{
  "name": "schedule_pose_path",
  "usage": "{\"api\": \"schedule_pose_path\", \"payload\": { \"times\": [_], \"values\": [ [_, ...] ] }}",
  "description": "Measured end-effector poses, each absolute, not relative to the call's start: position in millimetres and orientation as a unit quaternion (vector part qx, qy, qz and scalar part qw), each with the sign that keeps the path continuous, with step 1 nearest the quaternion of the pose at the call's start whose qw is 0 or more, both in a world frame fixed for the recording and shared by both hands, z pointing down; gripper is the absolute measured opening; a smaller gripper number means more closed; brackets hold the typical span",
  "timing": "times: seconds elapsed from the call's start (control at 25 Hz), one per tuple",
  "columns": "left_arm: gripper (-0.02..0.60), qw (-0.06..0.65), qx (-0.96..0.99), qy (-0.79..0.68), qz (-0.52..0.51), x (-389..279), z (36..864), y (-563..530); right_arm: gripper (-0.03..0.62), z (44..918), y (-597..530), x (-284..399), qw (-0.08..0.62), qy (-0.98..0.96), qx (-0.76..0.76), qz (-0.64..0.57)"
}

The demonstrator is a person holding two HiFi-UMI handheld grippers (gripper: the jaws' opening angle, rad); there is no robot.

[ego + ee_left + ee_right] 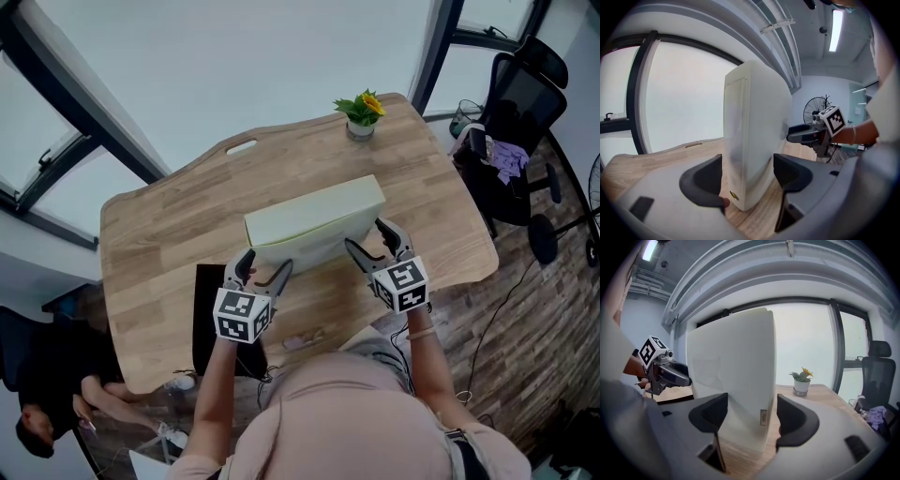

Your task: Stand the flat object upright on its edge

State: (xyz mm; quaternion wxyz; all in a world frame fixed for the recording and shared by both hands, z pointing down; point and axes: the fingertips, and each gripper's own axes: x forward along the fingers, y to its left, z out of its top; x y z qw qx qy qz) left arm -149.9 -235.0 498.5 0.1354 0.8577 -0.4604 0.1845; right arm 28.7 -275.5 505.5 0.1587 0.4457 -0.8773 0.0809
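Observation:
A thick cream pad [314,225] stands upright on its long edge in the middle of the wooden table [159,234]. My left gripper [265,265] is at the pad's left end, my right gripper [368,237] at its right end. In the left gripper view the pad [754,136] rises between the wide-spread jaws of the left gripper [747,176], which lie close along both faces. In the right gripper view the pad [736,380], with a small tag, stands the same way inside the right gripper [752,416]. Both grippers look open, and neither visibly squeezes the pad.
A small potted yellow flower [361,114] stands at the table's far edge, behind the pad. A black office chair [516,122] with purple cloth sits to the right. A dark mat [208,319] lies on the table's near side, and windows run beyond the table.

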Motion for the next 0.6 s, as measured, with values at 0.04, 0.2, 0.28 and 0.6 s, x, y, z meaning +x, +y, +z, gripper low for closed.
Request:
{"api": "schedule_pose_path", "payload": {
  "times": [0.04,0.2,0.28,0.6],
  "values": [
    [0.314,0.137,0.858,-0.459,0.184,-150,499,-234,0.319,505,-274,29,0.157,-0.875,0.450,0.081],
    [0.313,0.137,0.862,-0.452,0.186,-151,498,-227,0.319,502,-270,34,0.148,-0.867,0.468,0.088],
    [0.313,0.135,0.863,-0.449,0.187,-151,498,-224,0.311,501,-268,36,0.143,-0.864,0.475,0.092],
    [0.313,0.130,0.869,-0.438,0.191,-149,499,-214,0.301,497,-254,32,0.143,-0.858,0.486,0.087]
  ]
}}
